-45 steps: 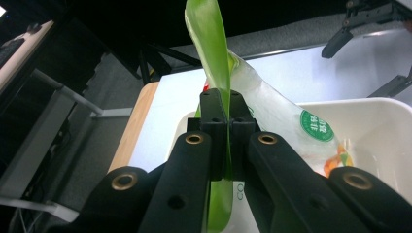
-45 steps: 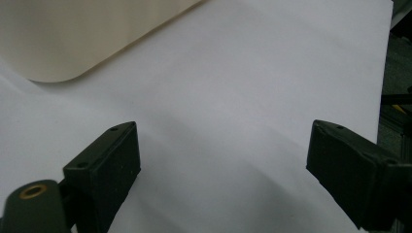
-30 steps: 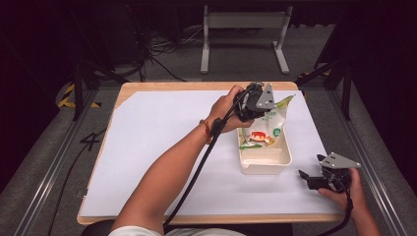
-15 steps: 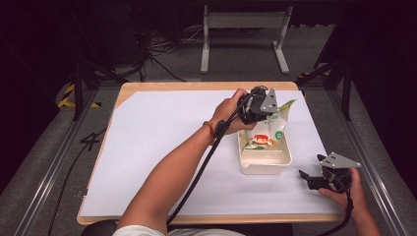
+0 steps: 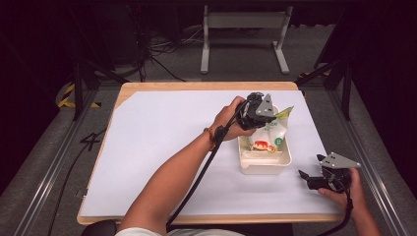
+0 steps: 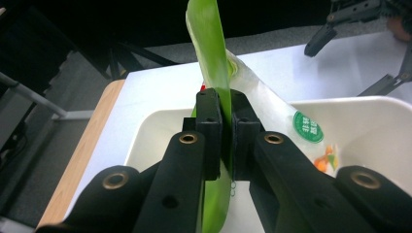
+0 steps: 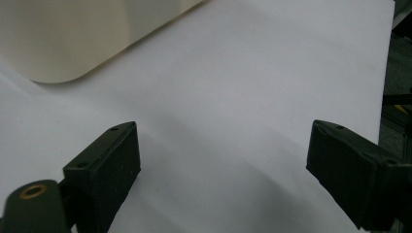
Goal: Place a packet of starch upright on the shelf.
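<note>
My left gripper (image 5: 263, 114) hangs over the far end of the white tray (image 5: 248, 167), which sits on the white sheet covering the surface (image 5: 162, 142), toward its right side. In the left gripper view, my left fingers (image 6: 210, 133) are pinched nearly together on the green sealed edge of a snack bag (image 6: 216, 58); the edge runs upright between the two pads, rising above them and continuing below. The rest of the bag, clear and white with a round green sticker, slopes down from the fingers into the tray (image 6: 369, 104), and its lower end appears to rest on the tray floor, though the contact itself is partly hidden by the fingers. In the high view the bag (image 5: 268, 137) lies in the tray's far half, its green tip pointing past the far rim.

My right gripper (image 5: 311, 178) rests low near the surface's near right corner, well apart from the tray. In the right gripper view its fingers (image 7: 104, 167) stand wide, with only bare white sheet (image 7: 233, 111) between them; a rounded corner of the tray (image 7: 73, 43) shows beyond.
</note>
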Demonstrator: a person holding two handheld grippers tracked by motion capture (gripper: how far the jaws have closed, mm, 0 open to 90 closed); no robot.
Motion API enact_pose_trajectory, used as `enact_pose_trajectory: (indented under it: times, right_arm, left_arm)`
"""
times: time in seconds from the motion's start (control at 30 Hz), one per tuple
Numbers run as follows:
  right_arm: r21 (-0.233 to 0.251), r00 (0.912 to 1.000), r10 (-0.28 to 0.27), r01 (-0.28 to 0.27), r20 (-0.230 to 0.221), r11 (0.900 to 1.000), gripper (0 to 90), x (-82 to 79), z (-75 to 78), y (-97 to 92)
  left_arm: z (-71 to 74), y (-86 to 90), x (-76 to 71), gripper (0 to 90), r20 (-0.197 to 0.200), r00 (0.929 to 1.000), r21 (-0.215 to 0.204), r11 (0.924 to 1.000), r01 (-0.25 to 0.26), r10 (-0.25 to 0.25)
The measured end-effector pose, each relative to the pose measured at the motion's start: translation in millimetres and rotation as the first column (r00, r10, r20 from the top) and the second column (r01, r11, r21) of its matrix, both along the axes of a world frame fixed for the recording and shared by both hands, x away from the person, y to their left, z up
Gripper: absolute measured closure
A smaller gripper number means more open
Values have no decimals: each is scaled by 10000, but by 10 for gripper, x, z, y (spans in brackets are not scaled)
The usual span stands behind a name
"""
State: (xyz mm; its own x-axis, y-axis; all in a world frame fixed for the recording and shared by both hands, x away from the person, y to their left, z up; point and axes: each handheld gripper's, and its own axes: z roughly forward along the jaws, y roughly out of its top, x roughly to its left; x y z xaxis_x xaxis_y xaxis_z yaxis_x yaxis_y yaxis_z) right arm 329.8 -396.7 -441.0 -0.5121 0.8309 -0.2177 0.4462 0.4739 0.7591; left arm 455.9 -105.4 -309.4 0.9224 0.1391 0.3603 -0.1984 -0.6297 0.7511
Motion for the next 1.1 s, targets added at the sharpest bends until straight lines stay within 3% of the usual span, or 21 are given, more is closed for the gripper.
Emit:
enact_pose_trajectory:
  times: [0.13, 0.4, 0.7, 0.87, 1.1]
  right_arm:
    - [-29, 10000, 1, -1, -12, 10000, 119, 0, -1, 4]
    - [-11, 10000, -1, 1, -3, 10000, 119, -1, -2, -2]
    - [-30, 10000, -10, 10, 10, 10000, 120, -2, 1, 2]
    - [-28, 10000, 15, -15, 14, 10000, 120, 1, -2, -1]
    - [-28, 10000, 0, 0, -10, 10000, 120, 2, -1, 5]
  left_arm:
    - [-26, 6, 20, 854, -236, 9997, -117, 9999, -6, 3]
    - [24, 52, 17, 791, -220, 9997, -634, 9979, -97, 84]
    - [42, 117, 36, 755, -248, 9994, -642, 9976, -262, 246]
    - [83, 214, 35, 702, -175, 9992, -471, 9982, -372, 364]
    - [150, 310, -1, 630, 253, 9980, 19, 9983, -578, 577]
